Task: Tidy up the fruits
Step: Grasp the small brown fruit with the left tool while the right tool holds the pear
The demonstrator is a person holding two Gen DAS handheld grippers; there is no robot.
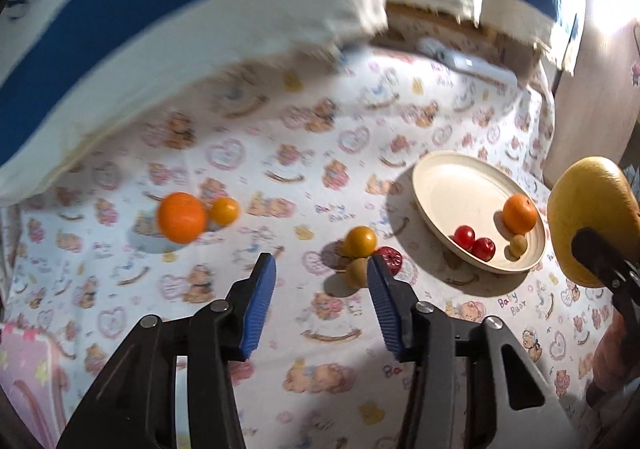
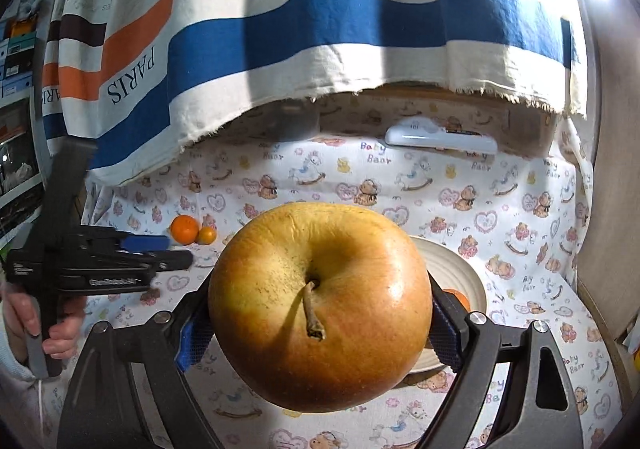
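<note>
Cream plate (image 1: 440, 185): landmark on the bear-print cloth (image 1: 280, 177); it holds one orange (image 1: 519, 213), two red fruits (image 1: 474, 243) and a small brownish one (image 1: 518, 245).
Left wrist view only: plate contents, plus a yellow, a tan and a dark red fruit (image 1: 390, 259) clustered left of the plate.
Right wrist view only: a hand (image 2: 60, 333) gripping the left gripper's handle.
Hidden: apple (image 2: 320, 305) covers most of the plate.
Right gripper (image 2: 320, 333): jaws clamped on the apple, raised beside the plate.
Left gripper (image 1: 322, 281): jaws part-way apart, nothing between them.
Far left of plate: big orange and small one, touching.
</note>
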